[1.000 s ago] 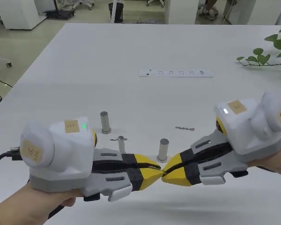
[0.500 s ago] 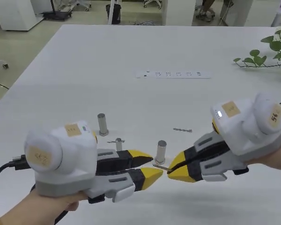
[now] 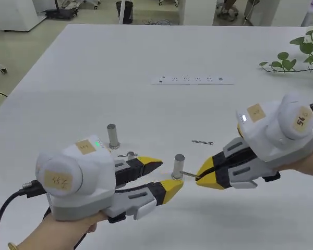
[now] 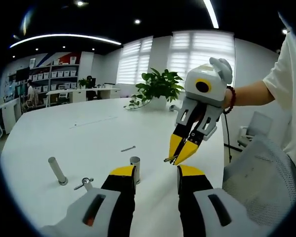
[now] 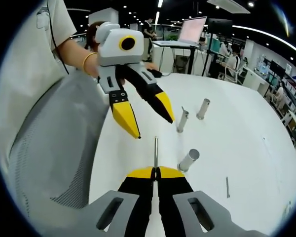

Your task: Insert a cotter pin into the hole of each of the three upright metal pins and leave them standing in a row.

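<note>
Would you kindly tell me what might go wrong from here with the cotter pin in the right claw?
1. The right claw grips the cotter pin only by its end, so it may swivel or slip on contact.
2. The nearest upright pin stands unheld beside the open left claw, so a sideways push could topple it.

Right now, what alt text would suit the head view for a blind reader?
The right gripper, shut on a cotter pin, points it at the nearest upright metal pin on a white table, with the open left gripper beside it. Behind stand a second metal pin already fitted with one and a bare third metal pin.
</note>
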A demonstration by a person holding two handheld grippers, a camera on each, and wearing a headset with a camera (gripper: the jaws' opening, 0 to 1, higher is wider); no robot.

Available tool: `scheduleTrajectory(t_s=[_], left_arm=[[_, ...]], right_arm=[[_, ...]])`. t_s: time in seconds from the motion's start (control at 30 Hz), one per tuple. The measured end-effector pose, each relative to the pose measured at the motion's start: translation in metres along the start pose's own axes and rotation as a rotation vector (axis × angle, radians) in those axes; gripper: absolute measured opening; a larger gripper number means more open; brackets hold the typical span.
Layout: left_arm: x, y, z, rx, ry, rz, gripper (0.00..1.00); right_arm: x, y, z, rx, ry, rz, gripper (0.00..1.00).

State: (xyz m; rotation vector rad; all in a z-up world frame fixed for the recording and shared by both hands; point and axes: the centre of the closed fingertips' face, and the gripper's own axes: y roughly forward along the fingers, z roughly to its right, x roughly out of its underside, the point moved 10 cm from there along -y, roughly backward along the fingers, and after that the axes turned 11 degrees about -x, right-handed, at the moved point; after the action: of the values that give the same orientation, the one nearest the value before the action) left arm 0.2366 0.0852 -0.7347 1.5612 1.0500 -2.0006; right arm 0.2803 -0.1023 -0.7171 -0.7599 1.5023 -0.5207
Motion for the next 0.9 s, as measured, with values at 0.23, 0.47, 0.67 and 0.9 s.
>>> scheduleTrajectory(t_s=[0.23,0.47,0.67,0.9], left_arm=[[0.005,0.012,-0.005,-0.052,-0.015,-0.019,0.32],[0.013,0.024,-0.009,-0.091,-0.014,-0.061,0.31],[0.017,0.034,-0.012,-0.118,-0.023,-0.079,0.30],[0.018,0.043,-0.013,-0.126,-0.011,-0.094,0.27]], right_arm=[[0.004,0.000,0.011,0.010,-0.012,-0.079,0.03],[0.011,0.000,0.023,0.013,-0.019,-0.134,0.03],[0.015,0.003,0.033,0.015,-0.024,-0.163,0.03],[0.016,0.004,0.042,0.015,-0.032,-0.191,0.03]])
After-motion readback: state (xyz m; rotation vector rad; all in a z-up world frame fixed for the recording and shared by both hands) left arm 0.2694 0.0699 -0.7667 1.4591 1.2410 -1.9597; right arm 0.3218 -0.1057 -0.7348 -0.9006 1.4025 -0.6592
